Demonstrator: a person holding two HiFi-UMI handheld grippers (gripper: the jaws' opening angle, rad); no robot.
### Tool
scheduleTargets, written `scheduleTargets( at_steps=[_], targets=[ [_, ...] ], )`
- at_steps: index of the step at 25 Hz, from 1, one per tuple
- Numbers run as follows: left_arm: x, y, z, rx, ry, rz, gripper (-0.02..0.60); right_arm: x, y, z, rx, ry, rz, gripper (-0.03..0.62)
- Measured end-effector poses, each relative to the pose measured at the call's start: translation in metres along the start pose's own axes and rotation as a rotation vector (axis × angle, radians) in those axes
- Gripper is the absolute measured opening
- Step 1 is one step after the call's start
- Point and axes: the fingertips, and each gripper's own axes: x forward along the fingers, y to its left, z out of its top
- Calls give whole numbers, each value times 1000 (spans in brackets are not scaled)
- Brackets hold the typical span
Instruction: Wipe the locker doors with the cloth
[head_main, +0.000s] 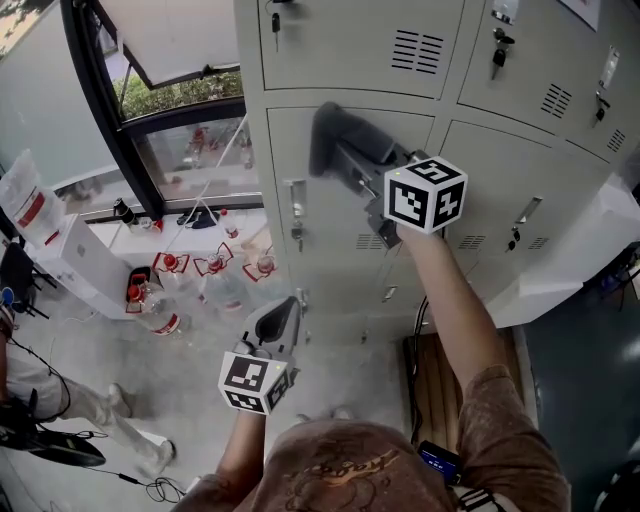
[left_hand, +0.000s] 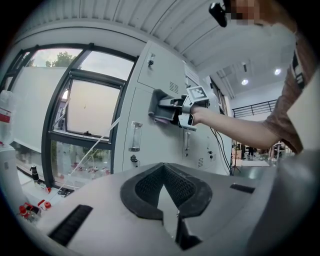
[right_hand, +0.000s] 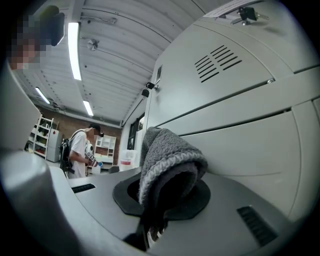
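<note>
A folded grey cloth (head_main: 334, 136) is pressed against the upper left part of a pale grey locker door (head_main: 330, 240), and my right gripper (head_main: 347, 162) is shut on it. In the right gripper view the cloth (right_hand: 169, 161) bulges out of the jaws beside the door (right_hand: 250, 145), just under the seam to the vented door above. My left gripper (head_main: 283, 316) hangs lower and left, away from the lockers, shut with nothing in it. In the left gripper view its pads (left_hand: 150, 186) meet at the tips, and the right gripper (left_hand: 171, 108) with the cloth (left_hand: 158, 106) shows on the door (left_hand: 155, 145).
The locker bank (head_main: 520, 60) has keys hanging in the locks and a handle (head_main: 296, 212) left of the cloth. A dark-framed window (head_main: 150, 130) stands to the left, with red-capped bottles (head_main: 165, 265) on the floor below. Cables (head_main: 150, 488) lie near my feet. A person (right_hand: 80, 150) stands far off.
</note>
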Motion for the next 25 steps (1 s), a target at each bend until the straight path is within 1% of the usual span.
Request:
scheduleTargets(
  at_steps=[6, 18, 25],
  targets=[
    [0, -5, -3, -3, 5, -7, 2, -24, -19, 0, 13, -18, -23, 32],
    [2, -11, -3, -7, -2, -17, 2, -71, -60, -1, 38, -29, -111, 32],
    [7, -18, -5, -13, 5, -30, 1, -95, -80, -5, -14, -6, -170, 32]
  ],
)
